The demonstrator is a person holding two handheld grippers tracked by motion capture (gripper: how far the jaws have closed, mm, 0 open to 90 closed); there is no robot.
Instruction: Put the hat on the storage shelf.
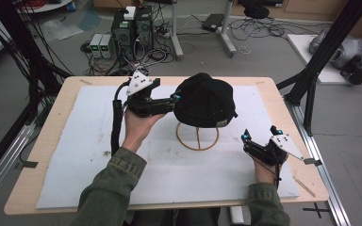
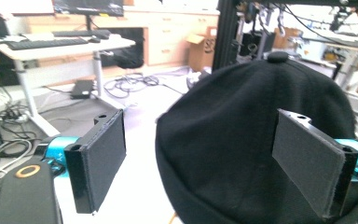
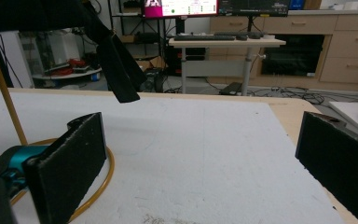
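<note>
Dim high view; left gripper view blurred and overexposed, background washed out.

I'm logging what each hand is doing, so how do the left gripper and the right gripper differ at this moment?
The left gripper is raised beside the black cap on its wire stand, with the cap's side between its open jaws; the right gripper sits low over the white mat, apart from the cap, nothing between its jaws. The left points at the cap; the right points across the mat. Both are open and hand-held.
</note>
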